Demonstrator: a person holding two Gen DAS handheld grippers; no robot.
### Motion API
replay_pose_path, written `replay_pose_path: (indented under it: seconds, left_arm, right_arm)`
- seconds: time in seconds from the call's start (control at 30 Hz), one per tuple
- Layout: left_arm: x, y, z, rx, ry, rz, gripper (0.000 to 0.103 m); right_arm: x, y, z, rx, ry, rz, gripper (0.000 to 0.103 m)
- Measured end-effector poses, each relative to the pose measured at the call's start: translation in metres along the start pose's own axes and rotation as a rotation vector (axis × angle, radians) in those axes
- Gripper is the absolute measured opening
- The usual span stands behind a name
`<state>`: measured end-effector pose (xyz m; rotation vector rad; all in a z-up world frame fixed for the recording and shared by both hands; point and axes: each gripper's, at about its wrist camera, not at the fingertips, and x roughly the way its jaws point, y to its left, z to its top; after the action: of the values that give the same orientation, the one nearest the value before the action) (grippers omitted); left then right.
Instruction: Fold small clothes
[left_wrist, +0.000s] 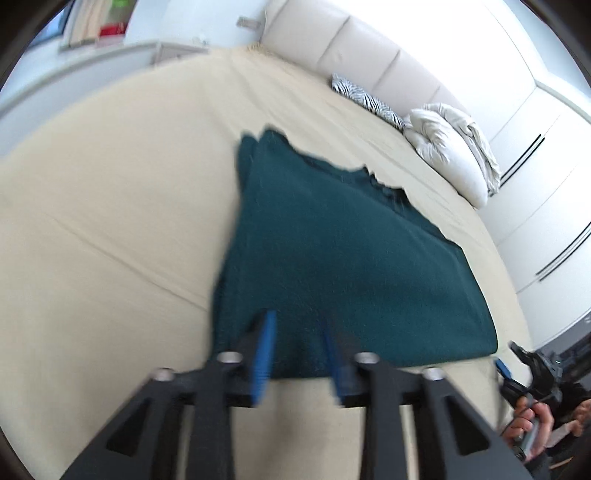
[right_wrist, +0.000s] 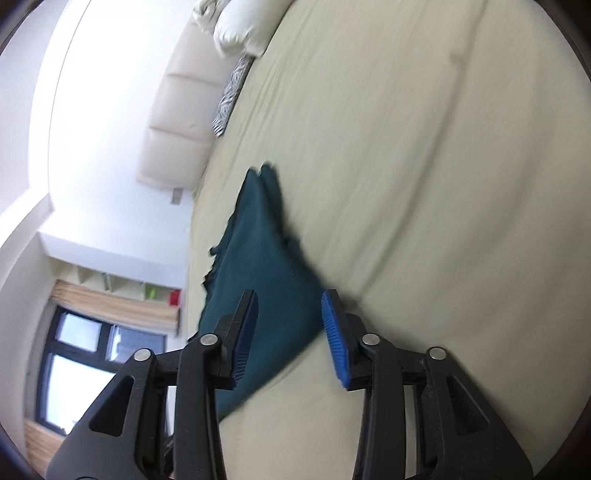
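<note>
With both the left tool (left_wrist: 298, 354) and right tool (right_wrist: 290, 336) spread and empty over the folded teal garment (left_wrist: 332, 258) at lower centre, pinching matching near corners would probably keep edges aligned.

Materials and finishes on the bed

Teal garment (left_wrist: 332, 251): matt, fuzzy cloth. Sheet (left_wrist: 110, 221): smooth beige fabric. Gripper pads (right_wrist: 334, 339): ribbed blue rubber on black plastic.
</note>
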<state>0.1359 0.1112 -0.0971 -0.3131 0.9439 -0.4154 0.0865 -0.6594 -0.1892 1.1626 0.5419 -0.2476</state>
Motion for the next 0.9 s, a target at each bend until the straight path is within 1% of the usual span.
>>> replay_pose_path:
  seconds: [0.03, 0.07, 0.1, 0.13, 0.2, 0.23, 0.3, 0.33, 0.4, 0.43, 0.5, 0.53, 0.63, 0.67, 0.77, 0.83, 0.9]
  left_arm:
    - [-0.007, -0.005, 0.001, 0.017, -0.023, 0.011, 0.047]
    - [-0.013, -0.012, 0.002, 0.036, -0.046, 0.01, 0.049]
    - [-0.019, -0.018, 0.004, 0.054, -0.062, 0.008, 0.052]
    - [-0.02, -0.024, 0.008, 0.069, -0.069, 0.007, 0.054]
    - [-0.02, -0.035, 0.012, 0.089, -0.076, -0.002, 0.06]
    - [-0.017, -0.039, 0.015, 0.092, -0.073, -0.007, 0.061]
    - [-0.011, -0.044, 0.015, 0.089, -0.055, -0.009, 0.061]
    - [-0.006, -0.047, 0.012, 0.089, -0.048, -0.009, 0.061]
    - [0.002, -0.05, 0.007, 0.081, -0.026, -0.013, 0.061]
    - [0.005, -0.05, 0.003, 0.074, -0.015, -0.016, 0.062]
    - [0.009, -0.047, -0.005, 0.062, 0.004, -0.009, 0.063]
    - [0.009, -0.047, -0.01, 0.057, 0.011, -0.006, 0.064]
    - [0.012, -0.042, -0.018, 0.036, 0.029, -0.006, 0.064]
    - [0.013, -0.041, -0.018, 0.03, 0.03, -0.005, 0.065]
    - [0.013, -0.042, -0.014, 0.02, 0.02, -0.008, 0.068]
    - [0.013, -0.044, -0.008, 0.02, 0.004, -0.016, 0.074]
    - [0.014, -0.049, -0.001, 0.03, -0.008, -0.023, 0.076]
  right_arm:
    - [-0.015, -0.001, 0.001, -0.012, -0.021, -0.005, 0.049]
    - [-0.044, -0.014, 0.01, -0.018, -0.027, -0.001, 0.051]
    - [-0.034, -0.002, -0.002, -0.021, -0.031, 0.0, 0.053]
    - [-0.033, 0.002, -0.008, -0.019, -0.03, 0.0, 0.056]
    - [-0.032, 0.008, -0.016, -0.016, 0.001, 0.02, 0.058]
    - [-0.036, 0.011, -0.02, -0.024, 0.019, 0.031, 0.059]
    - [-0.027, 0.02, -0.029, -0.04, 0.049, 0.036, 0.059]
    - [-0.013, 0.028, -0.033, -0.044, 0.064, 0.041, 0.059]
    - [-0.003, 0.032, -0.038, -0.046, 0.096, 0.054, 0.059]
    - [-0.001, 0.04, -0.054, -0.047, 0.104, 0.052, 0.059]
    - [0.001, 0.041, -0.066, -0.037, 0.113, 0.052, 0.059]
    - [-0.006, 0.033, -0.064, -0.025, 0.116, 0.054, 0.059]
    - [-0.009, 0.029, -0.066, -0.006, 0.117, 0.043, 0.059]
    - [-0.018, 0.021, -0.063, -0.001, 0.115, 0.036, 0.059]
    - [-0.017, 0.016, -0.057, 0.025, 0.102, 0.027, 0.061]
    - [-0.013, 0.016, -0.052, 0.036, 0.095, 0.016, 0.063]
    - [-0.007, 0.019, -0.047, 0.046, 0.093, -0.013, 0.063]
